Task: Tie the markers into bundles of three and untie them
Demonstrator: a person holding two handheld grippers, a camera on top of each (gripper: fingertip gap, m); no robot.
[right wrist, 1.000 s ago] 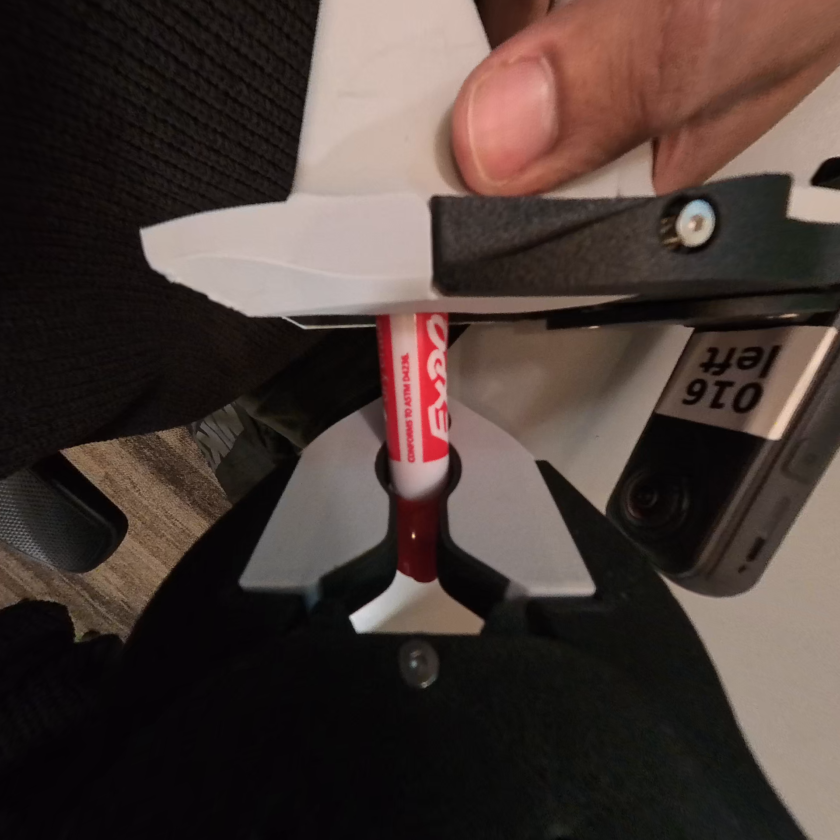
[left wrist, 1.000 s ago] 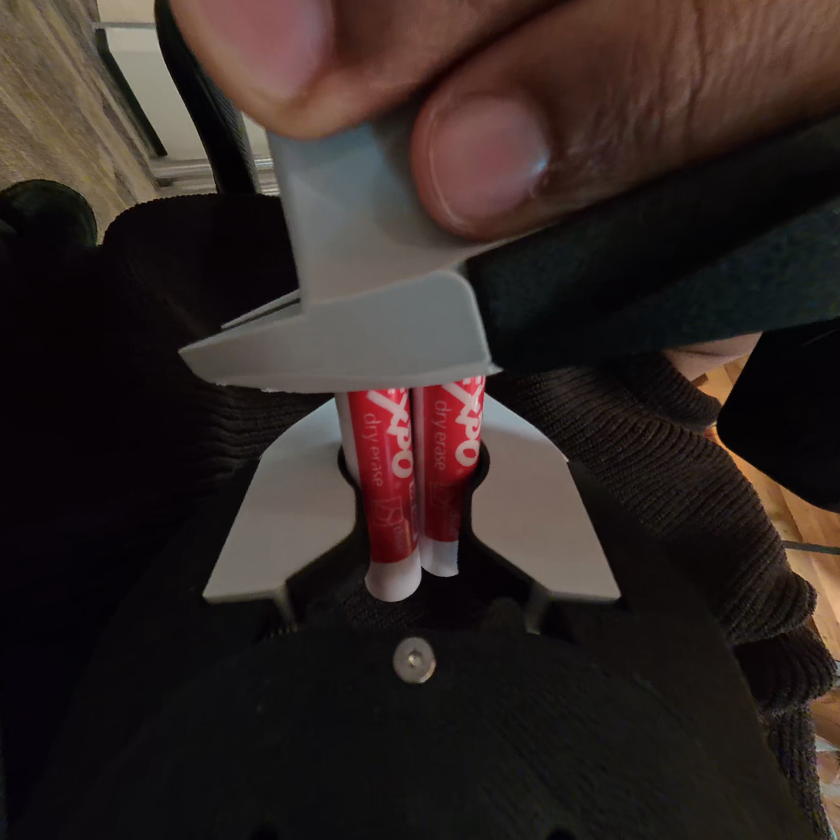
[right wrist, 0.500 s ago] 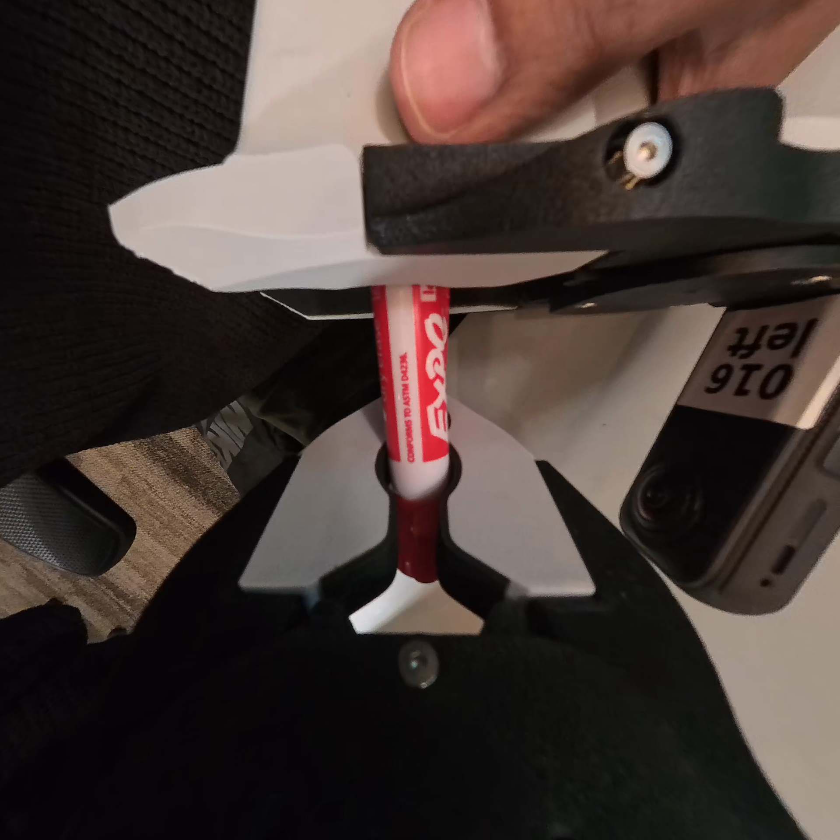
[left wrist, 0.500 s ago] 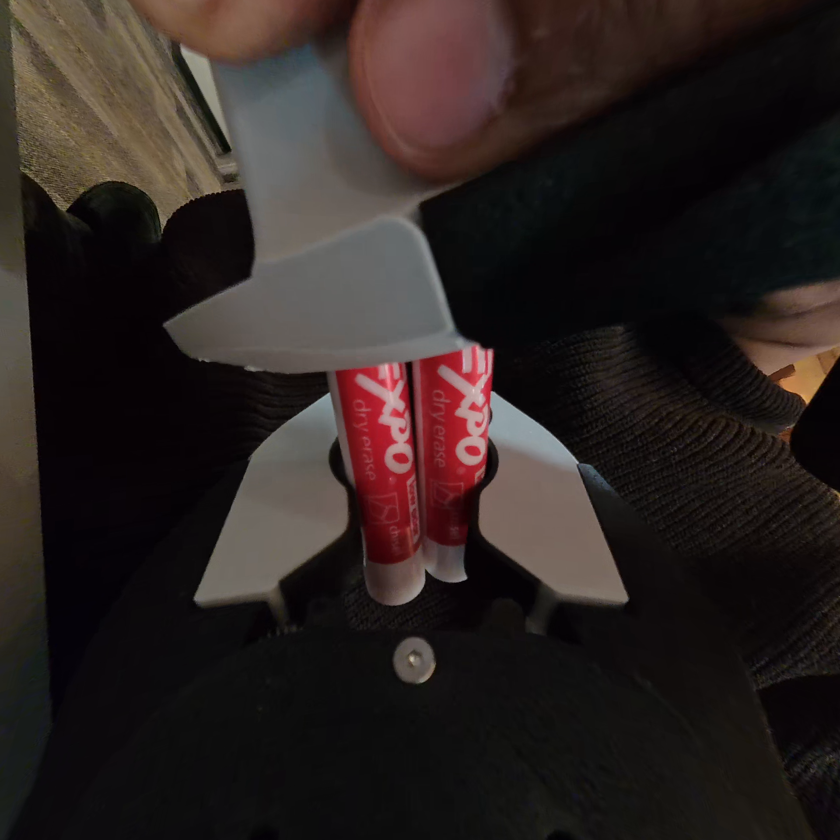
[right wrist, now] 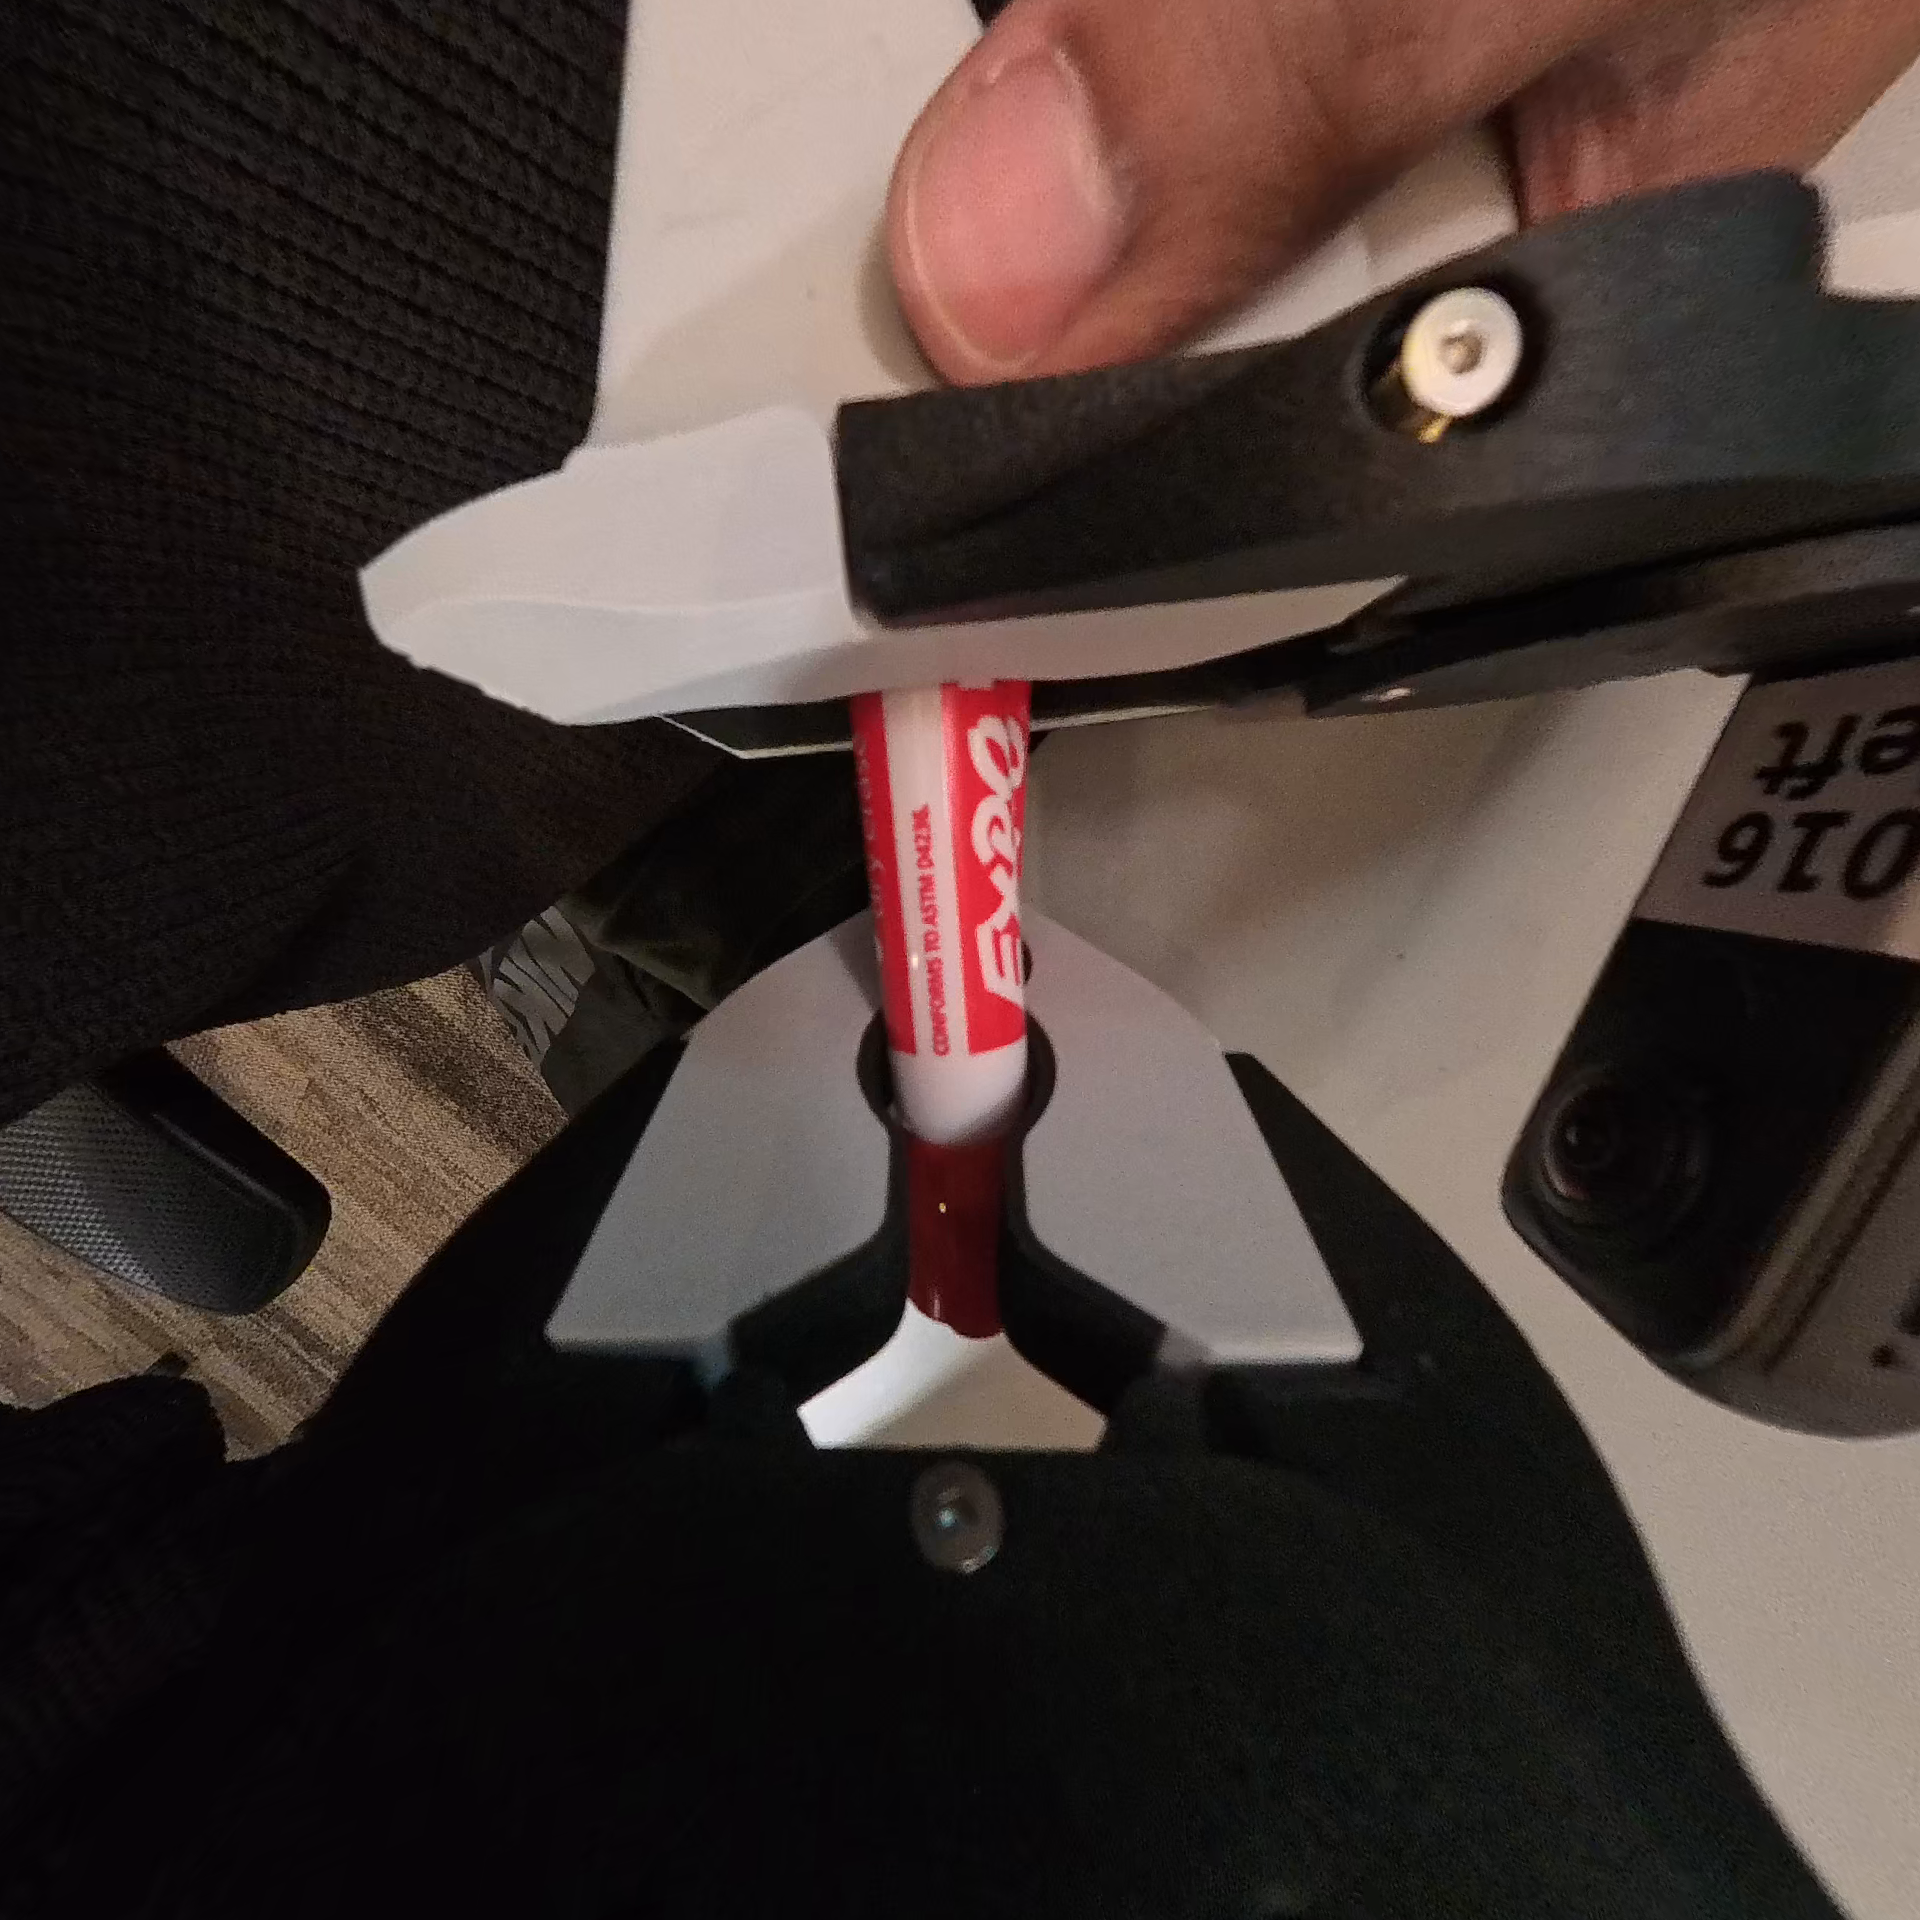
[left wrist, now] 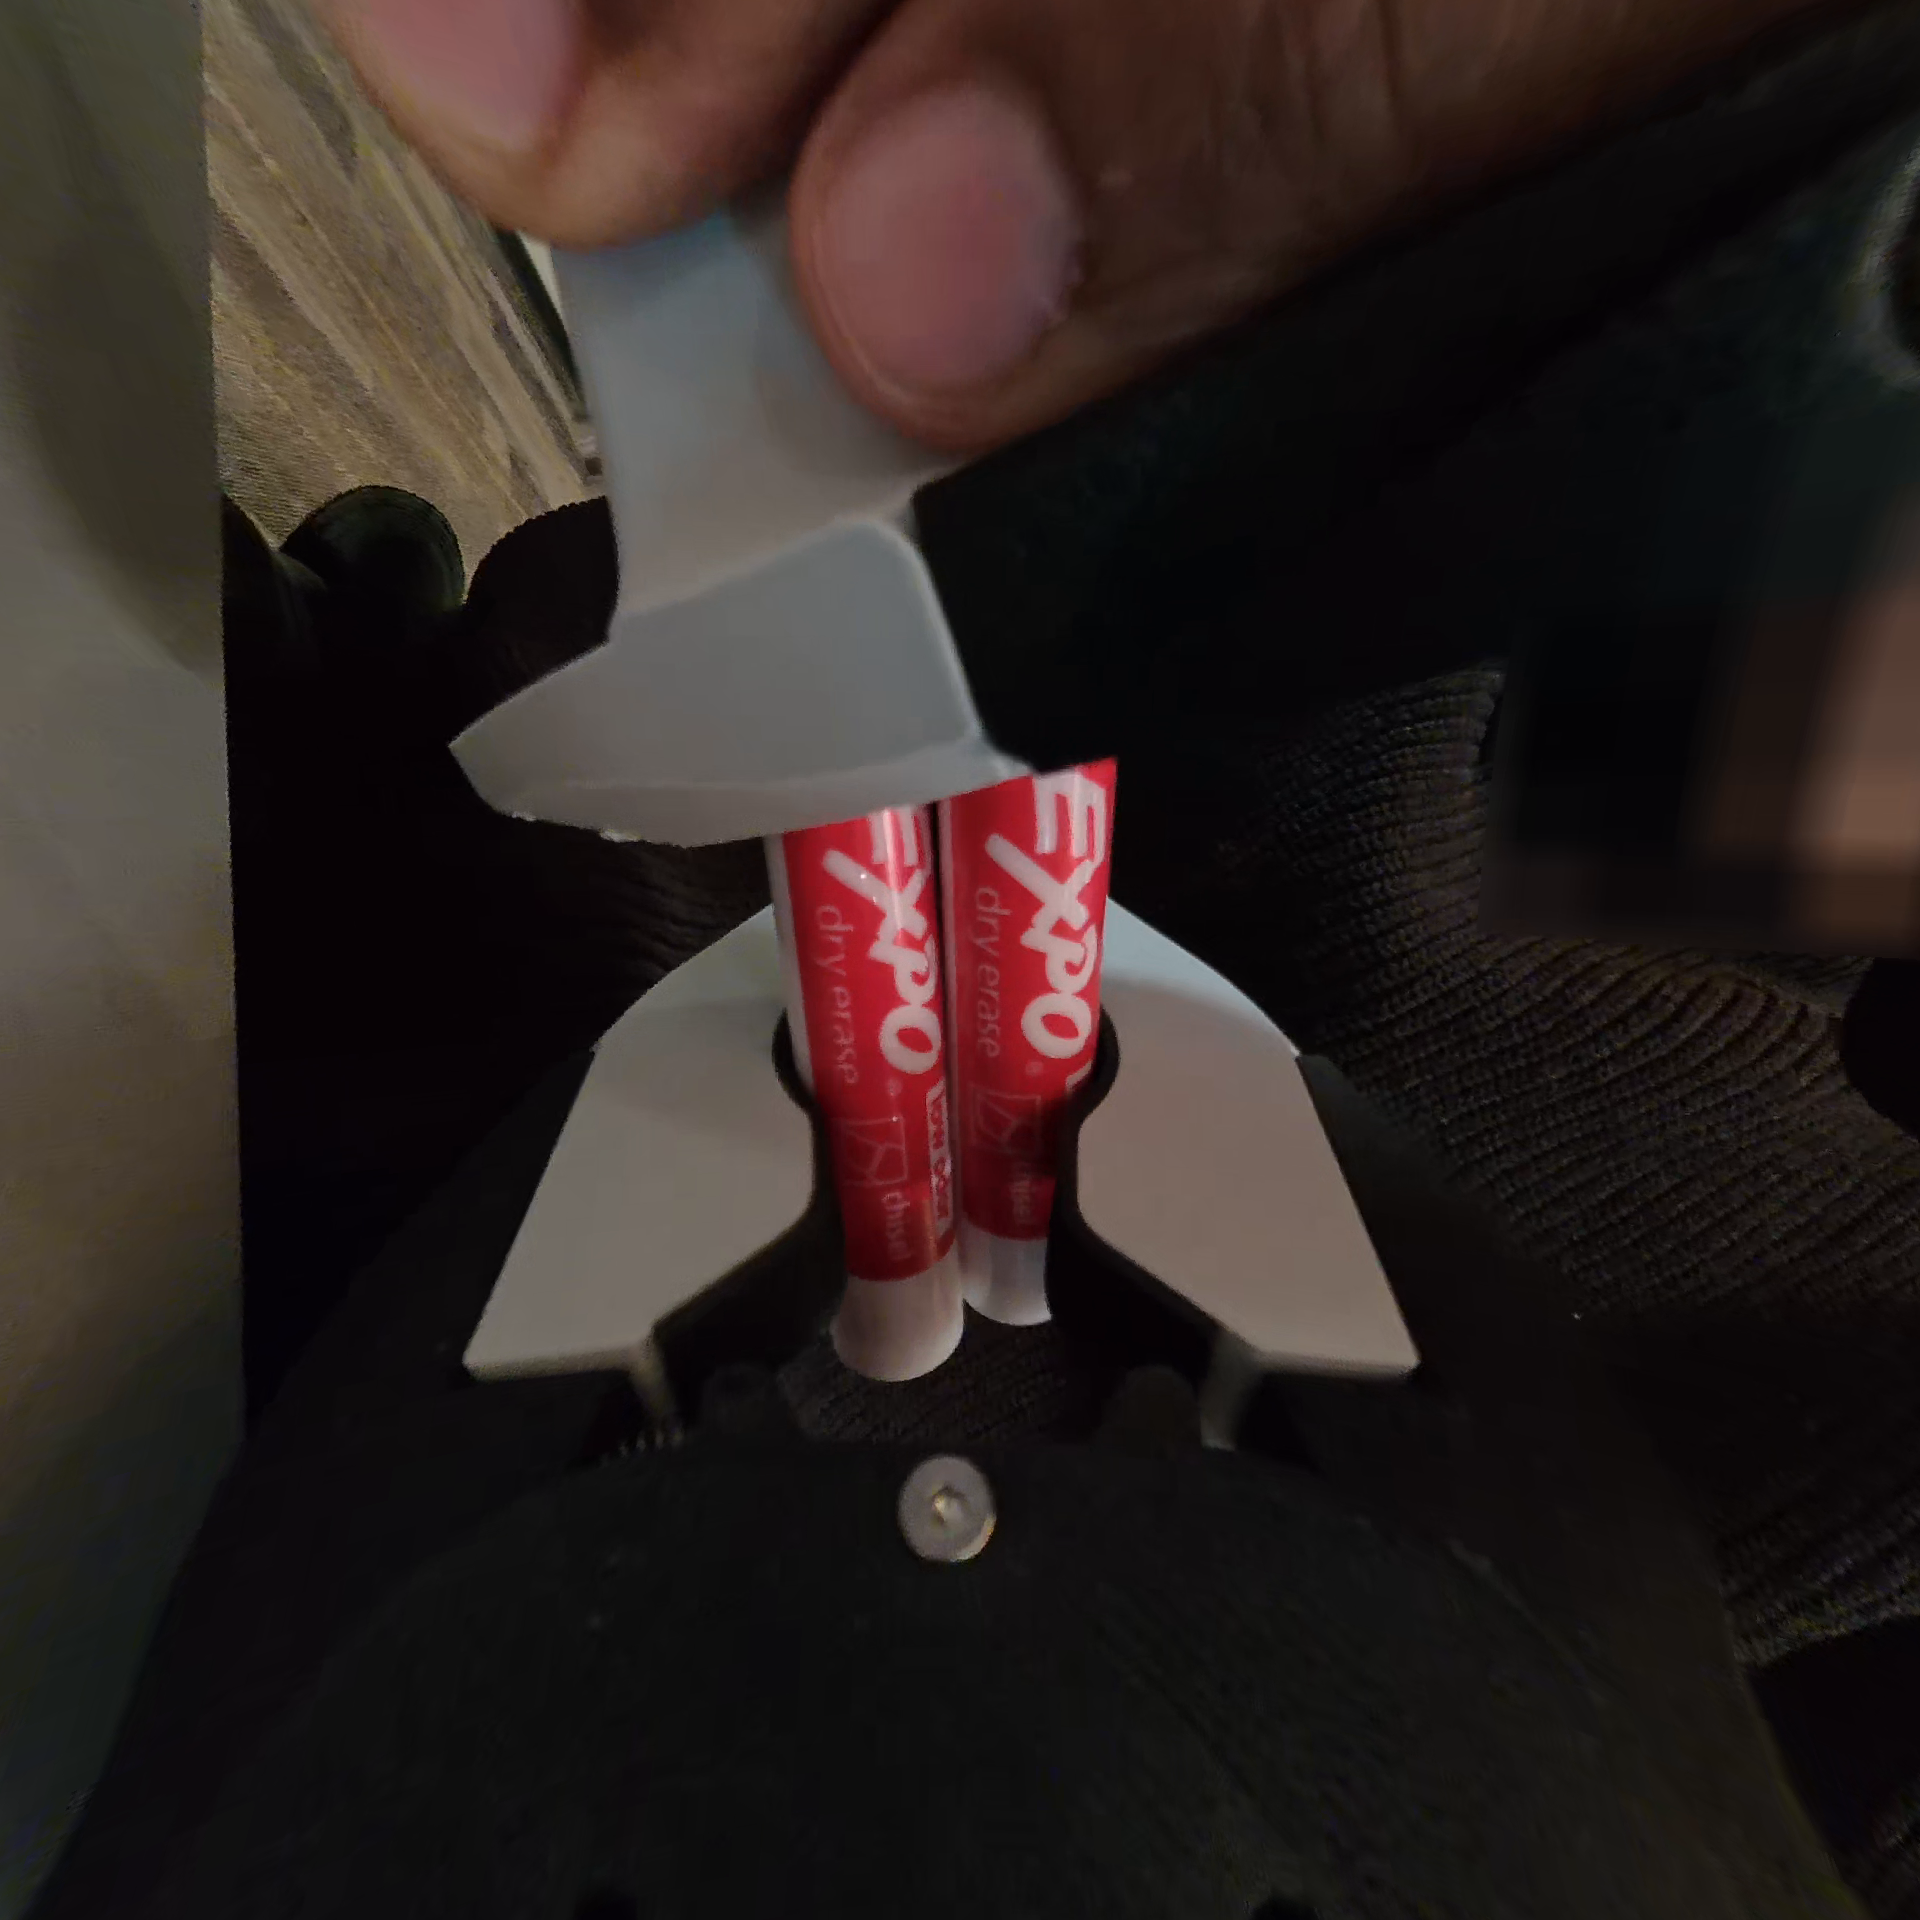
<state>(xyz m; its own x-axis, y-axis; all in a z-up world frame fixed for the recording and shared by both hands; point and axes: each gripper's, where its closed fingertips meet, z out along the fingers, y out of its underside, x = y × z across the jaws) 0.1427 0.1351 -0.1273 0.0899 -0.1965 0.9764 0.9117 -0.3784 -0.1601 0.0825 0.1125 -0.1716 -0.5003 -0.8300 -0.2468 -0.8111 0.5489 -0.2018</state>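
Holding two red markers in our left gripper and one red marker in the right gripper, jaws closed on them, we risk slipping if a grip loosens.

Two red-and-white plastic marker pens each carry white printed lettering on a red label. In the right wrist view, a red-and-white marker pen shows white and small red print. A white sticker with black characters sits on a dark grey camera.

Likely an office: whiteboard markers, white desktop, wood-look floor.
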